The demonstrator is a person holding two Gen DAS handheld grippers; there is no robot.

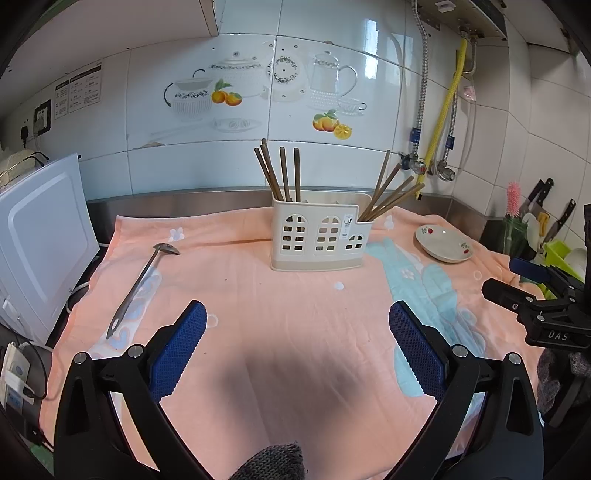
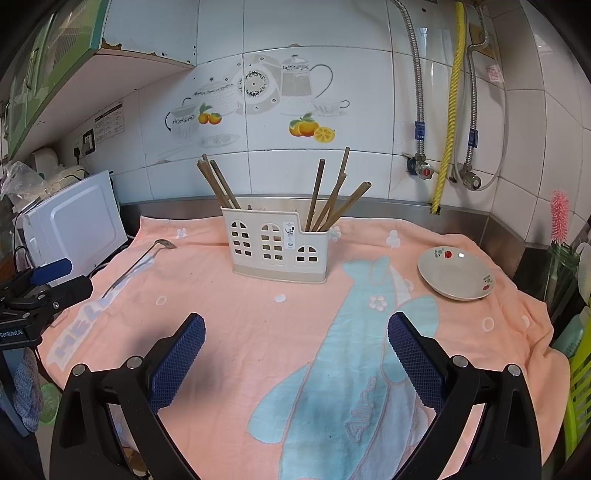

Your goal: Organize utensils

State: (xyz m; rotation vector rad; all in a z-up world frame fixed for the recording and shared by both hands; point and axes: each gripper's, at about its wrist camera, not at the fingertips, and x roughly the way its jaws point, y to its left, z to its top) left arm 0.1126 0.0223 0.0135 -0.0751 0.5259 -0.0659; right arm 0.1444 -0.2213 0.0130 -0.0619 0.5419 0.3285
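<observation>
Tiled kitchen, worktop under a peach towel [image 1: 258, 295]. Ladle [image 1: 142, 284] lies loose at 10 o'clock; holder [image 1: 319, 236] at 12 already has chopsticks [image 1: 284, 173]; saucer [image 1: 445, 243] at 2. Left tool [image 1: 297, 345] and right tool [image 2: 295, 347] both released, empty. Ladle apparently left to stow.

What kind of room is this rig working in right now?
Most likely a home kitchen counter. A utensil holder with chopsticks stands on a towel before a tiled wall, with plumbing pipes and knives nearby.
</observation>
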